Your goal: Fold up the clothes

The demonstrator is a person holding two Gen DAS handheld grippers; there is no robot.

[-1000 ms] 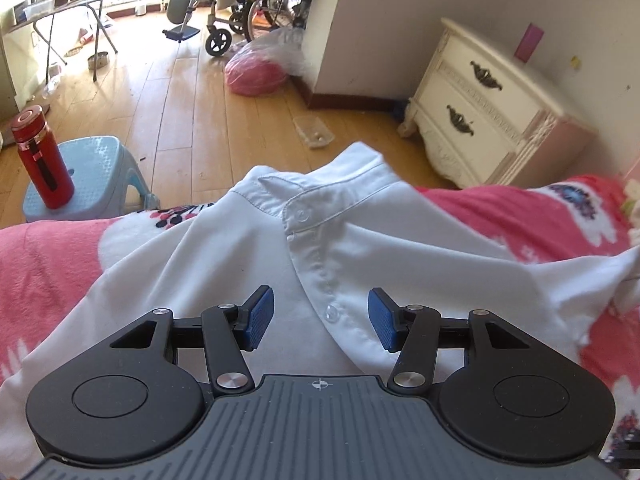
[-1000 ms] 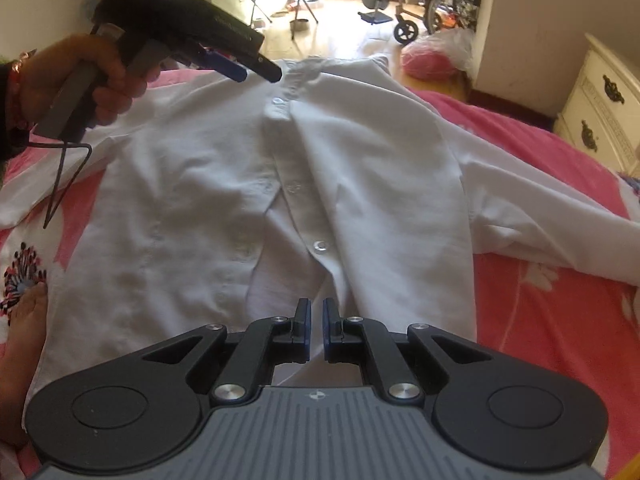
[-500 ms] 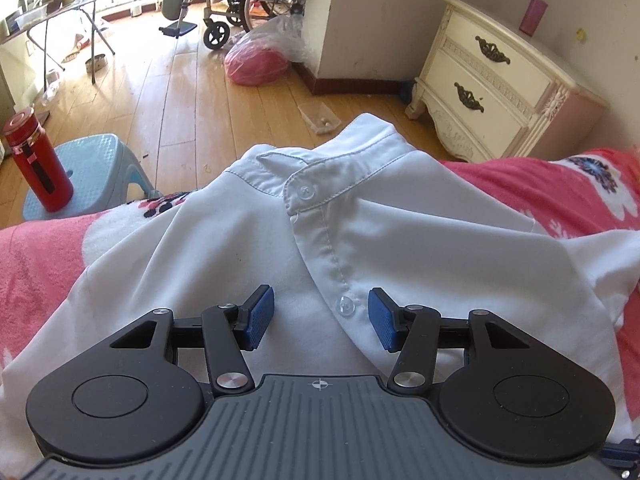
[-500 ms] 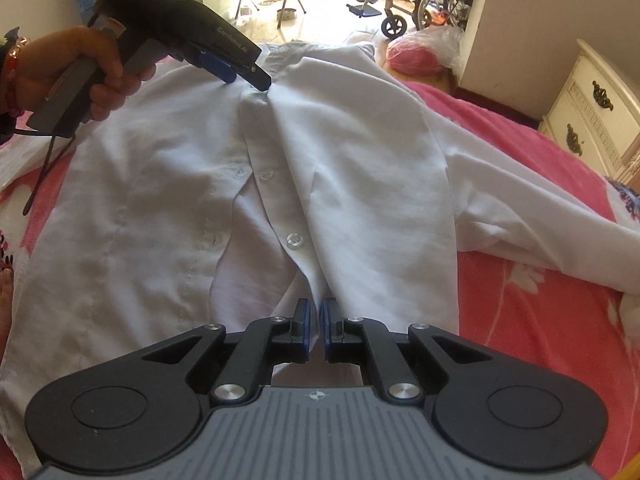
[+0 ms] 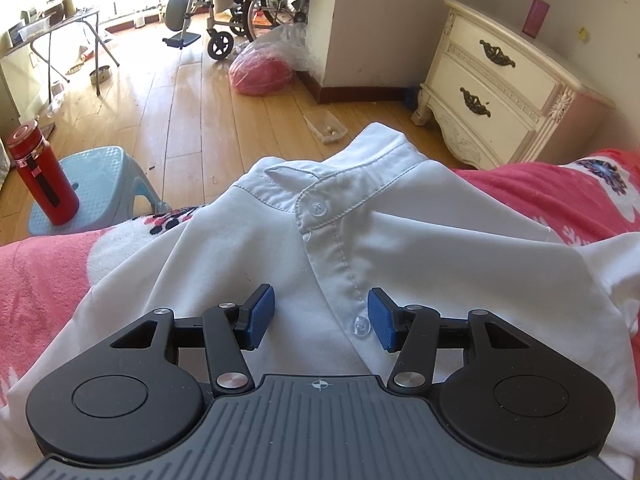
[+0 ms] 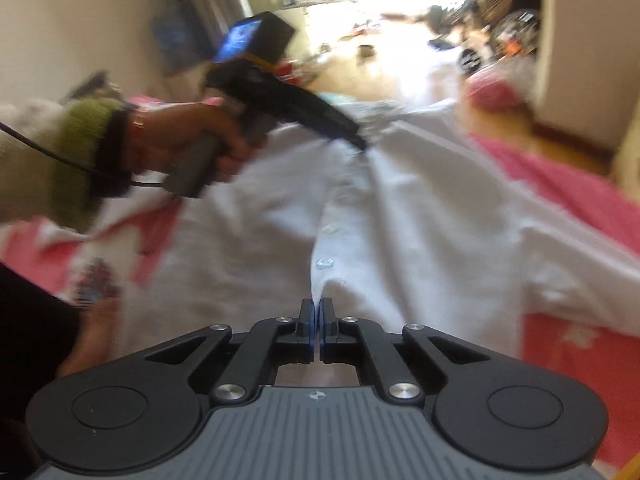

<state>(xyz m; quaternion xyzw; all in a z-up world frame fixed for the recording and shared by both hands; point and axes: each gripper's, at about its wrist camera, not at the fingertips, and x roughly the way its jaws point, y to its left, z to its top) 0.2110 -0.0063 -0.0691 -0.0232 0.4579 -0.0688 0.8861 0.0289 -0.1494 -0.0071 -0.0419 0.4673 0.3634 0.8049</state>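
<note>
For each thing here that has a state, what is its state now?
white shirt: spread on the bed, top button fastened
left gripper: open, over the button placket
right gripper: shut on the shirt's lower front edge
nightstand: both drawers closed
red bottle: upright on the blue stool, lid on

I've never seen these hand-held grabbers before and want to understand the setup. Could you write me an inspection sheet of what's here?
Surface: pink floral blanket, partly covered.
Job's things: white shirt spread front up, top button fastened at the collar.
Clutter: red bottle on a blue stool; pink bag on the floor.
Grippers: left gripper open over the button strip; right gripper shut on the shirt's lower front edge.
Cables: black cable by the left wrist.
Surroundings: cream nightstand, wheelchair, wooden floor.
</note>
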